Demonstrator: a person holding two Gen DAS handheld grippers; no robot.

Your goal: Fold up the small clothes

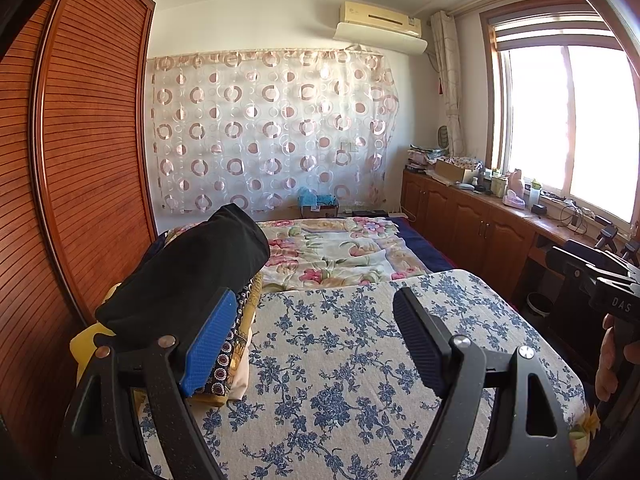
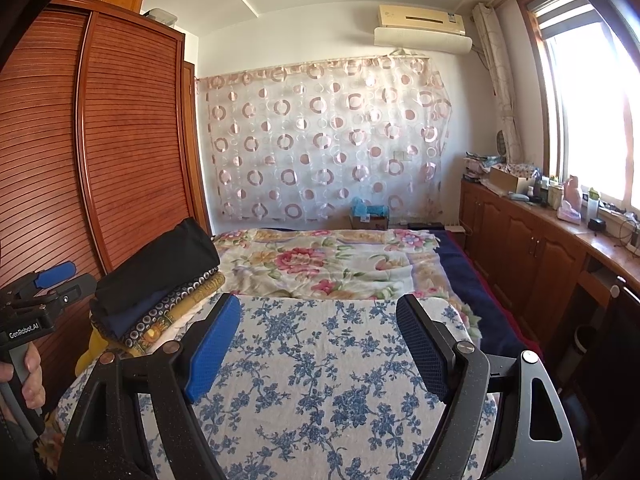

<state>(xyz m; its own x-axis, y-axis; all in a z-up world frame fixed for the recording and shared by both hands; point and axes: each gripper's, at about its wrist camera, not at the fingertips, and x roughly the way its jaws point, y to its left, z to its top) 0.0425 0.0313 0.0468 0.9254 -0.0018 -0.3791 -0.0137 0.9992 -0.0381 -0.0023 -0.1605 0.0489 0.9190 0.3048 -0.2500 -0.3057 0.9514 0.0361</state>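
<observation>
A stack of folded clothes lies at the left edge of the blue-flowered cloth (image 1: 340,360), with a black folded garment (image 1: 188,268) on top of patterned and yellow pieces. The stack also shows in the right wrist view (image 2: 160,280). My left gripper (image 1: 316,336) is open and empty, its left finger close beside the stack, held above the cloth. My right gripper (image 2: 320,344) is open and empty above the same cloth (image 2: 320,380). The left gripper's body shows at the left edge of the right wrist view (image 2: 44,292).
A bed with a floral quilt (image 1: 340,252) lies beyond the cloth. A slatted wooden wardrobe (image 1: 80,140) stands on the left. Low wooden cabinets (image 2: 520,232) with clutter run along the right under the window. A circle-patterned curtain (image 1: 272,128) hangs on the far wall.
</observation>
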